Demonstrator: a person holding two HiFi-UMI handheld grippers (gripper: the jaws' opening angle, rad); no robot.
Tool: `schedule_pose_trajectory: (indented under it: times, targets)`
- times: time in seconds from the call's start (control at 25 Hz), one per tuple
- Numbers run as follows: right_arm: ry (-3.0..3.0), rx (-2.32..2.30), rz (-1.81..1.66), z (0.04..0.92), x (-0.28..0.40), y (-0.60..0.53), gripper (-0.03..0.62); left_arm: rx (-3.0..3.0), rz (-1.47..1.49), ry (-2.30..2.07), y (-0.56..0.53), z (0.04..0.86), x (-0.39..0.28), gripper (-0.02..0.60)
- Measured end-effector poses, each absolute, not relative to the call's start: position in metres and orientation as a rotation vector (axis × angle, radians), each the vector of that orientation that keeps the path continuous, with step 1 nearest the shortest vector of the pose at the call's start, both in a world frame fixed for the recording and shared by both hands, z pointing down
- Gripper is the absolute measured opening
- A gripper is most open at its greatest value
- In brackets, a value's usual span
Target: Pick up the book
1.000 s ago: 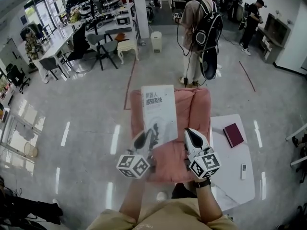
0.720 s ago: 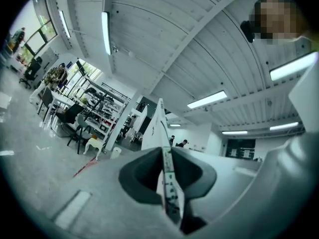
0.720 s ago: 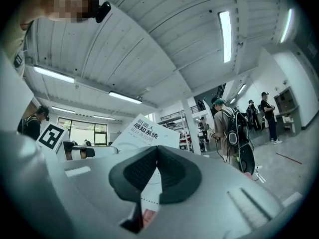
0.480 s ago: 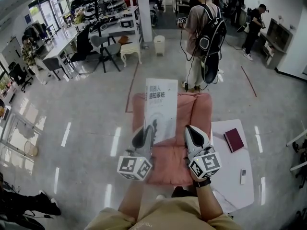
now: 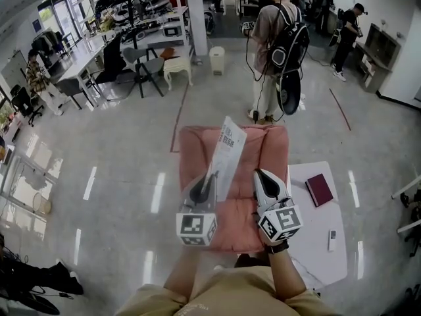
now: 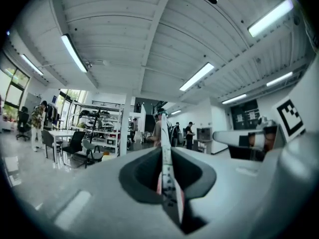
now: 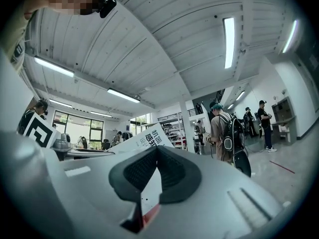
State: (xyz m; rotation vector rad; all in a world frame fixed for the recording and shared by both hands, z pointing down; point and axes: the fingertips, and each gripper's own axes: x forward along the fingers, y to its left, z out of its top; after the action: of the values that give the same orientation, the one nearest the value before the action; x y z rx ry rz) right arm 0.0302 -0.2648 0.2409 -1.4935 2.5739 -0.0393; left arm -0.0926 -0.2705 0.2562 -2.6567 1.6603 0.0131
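Left gripper (image 5: pixel 209 182) clamps the thin white paperback book (image 5: pixel 228 149), its long axis extending ahead; right gripper (image 5: pixel 262 178) is closed and empty alongside.

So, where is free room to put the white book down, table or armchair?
The white table is bare on its near half, nearer than the dark red book and left of the small white remote. The seat of the pink armchair also carries nothing. Only the table's far end, around that book, is taken.
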Motion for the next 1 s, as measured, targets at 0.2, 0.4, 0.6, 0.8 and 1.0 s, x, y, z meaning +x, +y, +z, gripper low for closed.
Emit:
schedule_pose_trajectory:
  times: [0.2, 0.4, 0.6, 0.8, 1.0]
  targets:
    - [2.581, -1.524, -0.055, 0.251, 0.037, -0.263, 0.005, -2.662, -0.023, 1.691, -0.269, 0.267, -0.09, 0.041]
    - [2.578, -1.575, -0.052, 0.257, 0.042, -0.268, 0.005, -2.632, -0.04, 1.712, -0.274, 0.264, -0.092, 0.041]
    - [2.61, -1.755, 0.015, 0.265, 0.047, -0.274, 0.005, -2.623, -0.063, 1.73, -0.276, 0.27, -0.096, 0.041]
    - [2.596, -1.793, 0.018, 0.266, 0.044, -0.279, 0.005, -2.624, -0.08, 1.743, -0.283, 0.278, -0.103, 0.041]
    - [2.594, -1.792, 0.023, 0.273, 0.042, -0.28, 0.005, -2.647, -0.101, 1.755, -0.29, 0.293, -0.106, 0.042]
